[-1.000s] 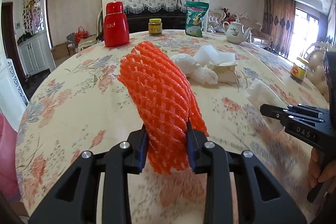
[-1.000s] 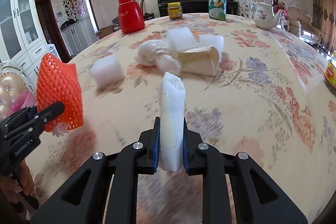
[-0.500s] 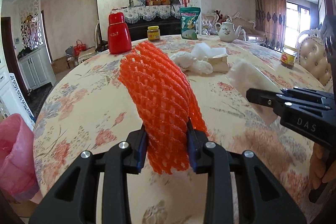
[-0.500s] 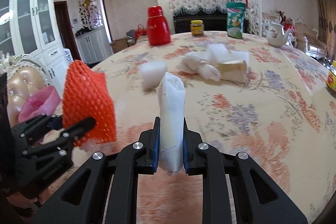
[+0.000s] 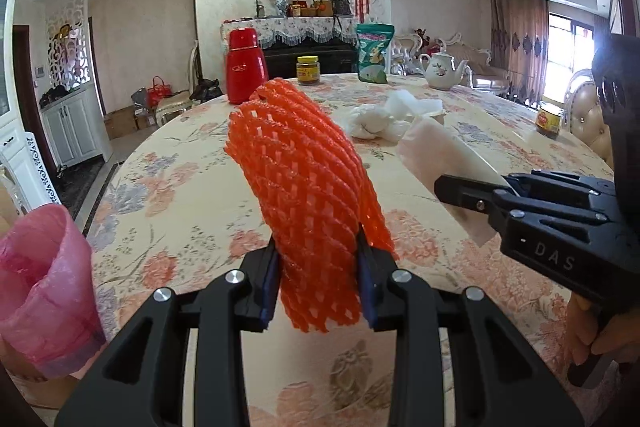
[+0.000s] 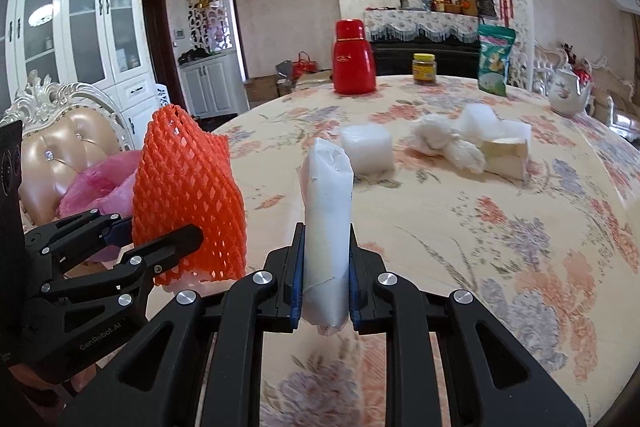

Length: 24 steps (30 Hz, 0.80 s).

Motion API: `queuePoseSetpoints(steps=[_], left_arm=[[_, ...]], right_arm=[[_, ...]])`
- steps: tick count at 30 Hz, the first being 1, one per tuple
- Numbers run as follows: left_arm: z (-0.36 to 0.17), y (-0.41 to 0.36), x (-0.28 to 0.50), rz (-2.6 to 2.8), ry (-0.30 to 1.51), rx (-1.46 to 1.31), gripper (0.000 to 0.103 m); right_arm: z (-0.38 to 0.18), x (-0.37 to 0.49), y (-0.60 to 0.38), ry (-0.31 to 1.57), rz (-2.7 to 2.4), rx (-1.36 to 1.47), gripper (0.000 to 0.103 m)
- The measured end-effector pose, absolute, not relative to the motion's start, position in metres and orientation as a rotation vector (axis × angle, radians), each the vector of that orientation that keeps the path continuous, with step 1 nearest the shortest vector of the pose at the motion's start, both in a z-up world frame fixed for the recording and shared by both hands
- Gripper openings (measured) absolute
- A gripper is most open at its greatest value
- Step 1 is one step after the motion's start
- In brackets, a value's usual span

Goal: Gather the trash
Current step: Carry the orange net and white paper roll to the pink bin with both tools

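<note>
My left gripper [image 5: 318, 279] is shut on an orange foam net sleeve [image 5: 300, 183], which stands up between its pads above the floral table [image 5: 180, 195]. The same net [image 6: 184, 195] shows at the left of the right wrist view, in front of a bin lined with a pink bag [image 6: 100, 183]. My right gripper [image 6: 323, 267] is shut on a white folded foam wrap [image 6: 326, 211], seen from the side as a pale roll [image 5: 436, 155] in the left wrist view. The pink bag [image 5: 40, 287] sits at the table's left edge.
More white trash lies mid-table: a foam block [image 6: 366, 149], crumpled white wads [image 6: 444, 143] and a cream box [image 6: 506, 157]. Farther back stand a red thermos [image 6: 354, 57], a jar [image 6: 424, 69], a green snack bag [image 6: 496, 61] and a teapot [image 6: 566, 93]. A padded chair [image 6: 60, 147] is behind the bin.
Both grippers have drawn back toward the table's near-left edge with their loads. The pink-lined bin has come into view at the left, and the table items look farther away.
</note>
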<state>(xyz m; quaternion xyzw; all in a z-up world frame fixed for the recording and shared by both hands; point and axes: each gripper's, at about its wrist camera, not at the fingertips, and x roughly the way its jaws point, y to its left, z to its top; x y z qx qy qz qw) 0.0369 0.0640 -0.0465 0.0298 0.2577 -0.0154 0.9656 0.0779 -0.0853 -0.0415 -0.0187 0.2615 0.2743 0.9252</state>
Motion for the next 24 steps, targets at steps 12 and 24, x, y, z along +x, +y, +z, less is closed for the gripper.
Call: queuePoseSetpoints(steps=[12,24], left_arm=[[-0.042,0.132,0.023,0.085,0.499,-0.021,0.032],[-0.019,0.244,-0.02,0.336,0.425,-0.094,0.033]], right_arm=[[-0.033,0.084,-0.025,0.515,0.667,-0.099,0.019],[-0.019,0.077,0.096,0.479,0.915,-0.182,0.02]])
